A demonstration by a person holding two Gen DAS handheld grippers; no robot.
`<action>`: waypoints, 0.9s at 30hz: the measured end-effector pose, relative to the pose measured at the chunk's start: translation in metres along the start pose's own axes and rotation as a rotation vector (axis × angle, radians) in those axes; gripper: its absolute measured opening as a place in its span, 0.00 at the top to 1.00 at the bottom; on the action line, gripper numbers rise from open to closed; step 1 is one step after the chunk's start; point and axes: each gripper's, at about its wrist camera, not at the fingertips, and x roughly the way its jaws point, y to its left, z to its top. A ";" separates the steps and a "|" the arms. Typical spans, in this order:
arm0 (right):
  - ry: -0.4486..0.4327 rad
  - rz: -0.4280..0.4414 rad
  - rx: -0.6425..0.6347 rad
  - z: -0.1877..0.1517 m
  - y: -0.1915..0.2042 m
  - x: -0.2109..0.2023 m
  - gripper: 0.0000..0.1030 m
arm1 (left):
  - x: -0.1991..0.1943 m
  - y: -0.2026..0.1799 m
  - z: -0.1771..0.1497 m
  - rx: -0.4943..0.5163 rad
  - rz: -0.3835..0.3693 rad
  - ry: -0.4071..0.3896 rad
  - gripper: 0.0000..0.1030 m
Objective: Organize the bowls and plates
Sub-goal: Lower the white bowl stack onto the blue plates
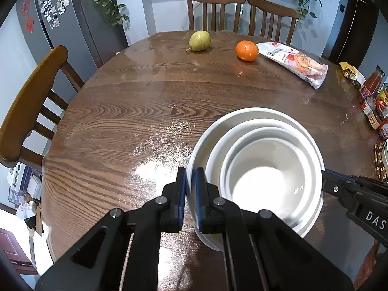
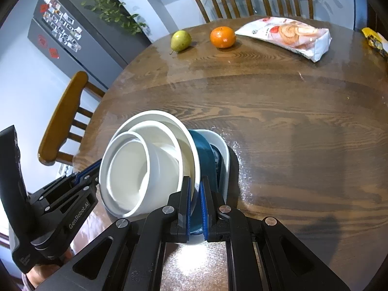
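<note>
Three white bowls [image 1: 264,169] sit nested one inside another near the front of the round wooden table [image 1: 135,111]. My left gripper [image 1: 190,188] is shut on the left rim of the outermost bowl [image 1: 242,114]. The right gripper [image 1: 326,177] reaches that stack from the right. In the right wrist view the nested bowls [image 2: 145,167] lean on a teal plate [image 2: 202,150], which lies in a white dish [image 2: 224,152]. My right gripper [image 2: 196,194] is shut on the stack's rim, white and teal between its pads. The left gripper [image 2: 93,172] holds the far side. Whether the stack touches the table is unclear.
A pear [image 1: 199,40], an orange [image 1: 246,50] and a snack bag [image 1: 294,60] lie at the table's far side. A yellow packet [image 1: 351,74] and several jars [image 1: 374,97] line the right edge. Wooden chairs [image 1: 31,106] surround the table; a fridge [image 1: 72,17] stands back left.
</note>
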 end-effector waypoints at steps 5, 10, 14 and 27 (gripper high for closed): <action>0.006 -0.005 0.003 0.003 -0.002 0.003 0.89 | 0.005 -0.001 0.003 0.005 -0.001 0.009 0.97; 0.012 -0.007 0.018 0.005 -0.005 0.008 0.89 | 0.011 -0.002 0.005 0.016 0.005 0.019 0.97; 0.018 -0.009 0.023 0.008 -0.007 0.010 0.89 | 0.013 -0.004 0.008 0.026 0.010 0.019 0.97; 0.012 -0.008 0.038 0.017 -0.010 0.012 0.89 | 0.019 -0.008 0.015 0.046 0.034 0.014 0.97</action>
